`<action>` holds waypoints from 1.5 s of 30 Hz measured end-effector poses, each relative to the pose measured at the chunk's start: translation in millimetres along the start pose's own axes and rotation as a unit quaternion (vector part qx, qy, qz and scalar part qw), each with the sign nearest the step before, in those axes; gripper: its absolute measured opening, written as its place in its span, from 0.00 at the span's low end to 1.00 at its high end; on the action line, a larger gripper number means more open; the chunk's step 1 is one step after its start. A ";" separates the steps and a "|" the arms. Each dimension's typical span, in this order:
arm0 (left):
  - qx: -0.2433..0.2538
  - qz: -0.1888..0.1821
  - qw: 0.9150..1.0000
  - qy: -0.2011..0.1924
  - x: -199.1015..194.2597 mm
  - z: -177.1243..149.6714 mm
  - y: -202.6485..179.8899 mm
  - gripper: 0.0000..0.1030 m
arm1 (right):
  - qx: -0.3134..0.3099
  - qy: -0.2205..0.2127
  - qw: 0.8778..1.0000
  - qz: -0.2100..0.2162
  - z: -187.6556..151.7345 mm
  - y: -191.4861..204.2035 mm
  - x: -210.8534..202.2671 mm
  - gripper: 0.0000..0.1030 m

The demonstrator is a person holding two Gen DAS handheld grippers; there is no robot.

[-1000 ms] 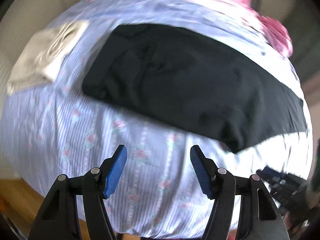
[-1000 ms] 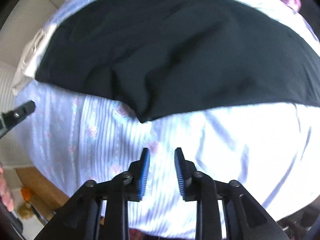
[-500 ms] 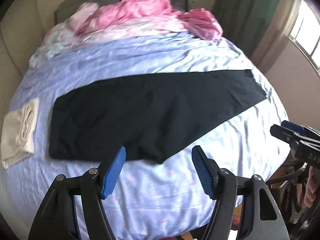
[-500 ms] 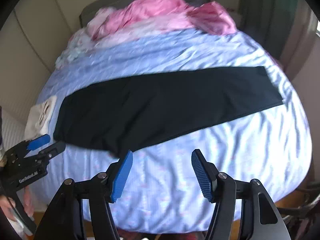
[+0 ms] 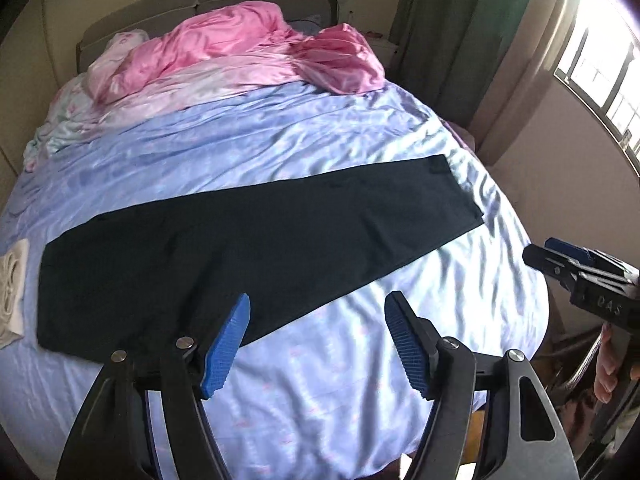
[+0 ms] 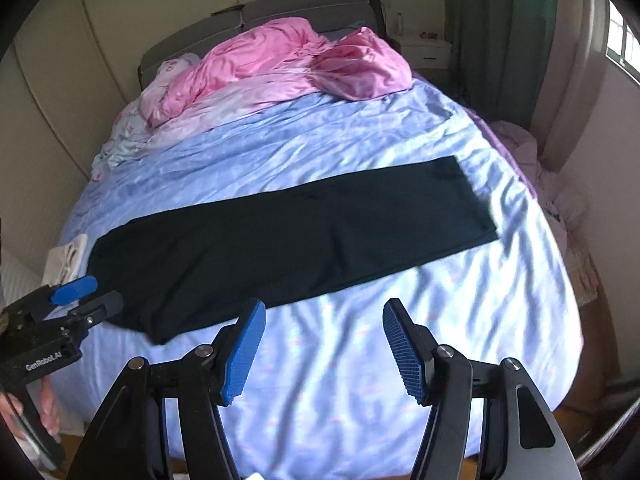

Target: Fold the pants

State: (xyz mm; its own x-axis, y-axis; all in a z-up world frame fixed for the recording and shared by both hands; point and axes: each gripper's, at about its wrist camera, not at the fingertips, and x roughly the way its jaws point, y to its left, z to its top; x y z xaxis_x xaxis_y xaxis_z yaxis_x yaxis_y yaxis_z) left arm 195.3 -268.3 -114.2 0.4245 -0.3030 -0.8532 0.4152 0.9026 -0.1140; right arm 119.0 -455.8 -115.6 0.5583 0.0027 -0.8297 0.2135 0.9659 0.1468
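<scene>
Black pants (image 5: 256, 248) lying flat, stretched across bed

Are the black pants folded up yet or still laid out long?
Laid out long: the black pants stretch flat across the blue bedsheet, no crosswise fold visible.

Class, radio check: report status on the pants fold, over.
Left gripper and right gripper open, empty, above the bed edge. Black pants flat across the blue sheet, folded lengthwise. Nothing on them; pink blanket well clear.
</scene>
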 end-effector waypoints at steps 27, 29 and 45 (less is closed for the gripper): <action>0.064 0.016 0.996 0.066 223.7 104.7 -158.8 0.70 | 0.096 0.055 0.993 -0.038 74.9 -263.9 198.2 0.44; 0.064 0.015 0.995 0.073 235.2 105.6 -164.0 0.70 | 0.109 0.063 0.992 -0.031 71.6 -273.9 211.4 0.42; 0.057 0.005 0.994 0.098 270.5 114.2 -184.4 0.70 | 0.120 0.096 0.987 -0.040 66.7 -290.9 264.2 0.11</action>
State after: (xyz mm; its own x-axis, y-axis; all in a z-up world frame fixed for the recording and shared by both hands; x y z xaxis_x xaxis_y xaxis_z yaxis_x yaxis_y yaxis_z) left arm 325.4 -551.6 -265.8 0.2698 -0.2187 -0.9378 0.5055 0.8610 -0.0554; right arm 257.8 -753.3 -341.6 0.3745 -0.0002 -0.9272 0.4469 0.8762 0.1803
